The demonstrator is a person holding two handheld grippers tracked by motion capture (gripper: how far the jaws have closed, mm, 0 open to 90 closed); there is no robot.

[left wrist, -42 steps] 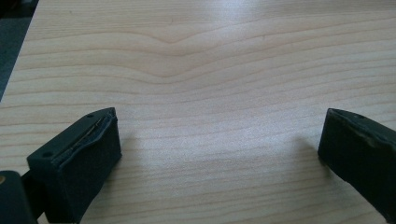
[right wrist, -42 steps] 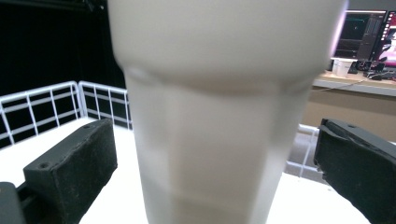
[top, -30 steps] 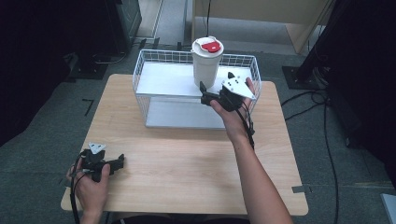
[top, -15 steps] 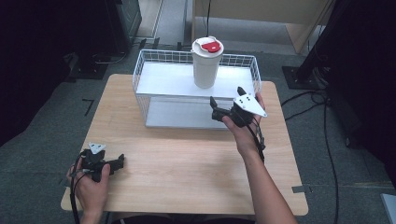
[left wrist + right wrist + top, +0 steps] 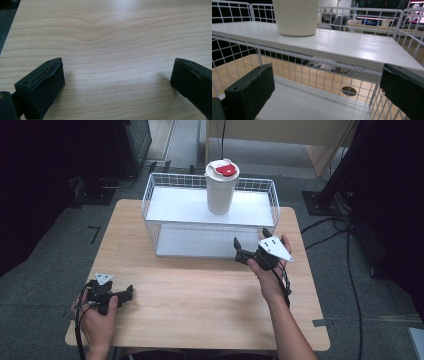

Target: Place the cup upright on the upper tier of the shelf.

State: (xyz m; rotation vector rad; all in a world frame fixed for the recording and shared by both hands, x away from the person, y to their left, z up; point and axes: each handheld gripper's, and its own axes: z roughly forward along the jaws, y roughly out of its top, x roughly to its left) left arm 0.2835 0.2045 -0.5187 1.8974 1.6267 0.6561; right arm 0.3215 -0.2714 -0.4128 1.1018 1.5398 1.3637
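Cup (image 5: 221, 187) stands upright on the top shelf of the wire rack (image 5: 150, 205), toward the table's (image 5: 200, 300) 12 o'clock edge; white body, white lid with a red tab. Right gripper (image 5: 239, 251) hovers just off the rack's front face, at about 5 o'clock from the cup and well apart from it, fingers (image 5: 249, 92) spread wide, nothing between them. Left gripper (image 5: 126, 293) sits low over bare wood near the table's 7 o'clock corner, fingers (image 5: 42, 85) also spread, holding nothing.
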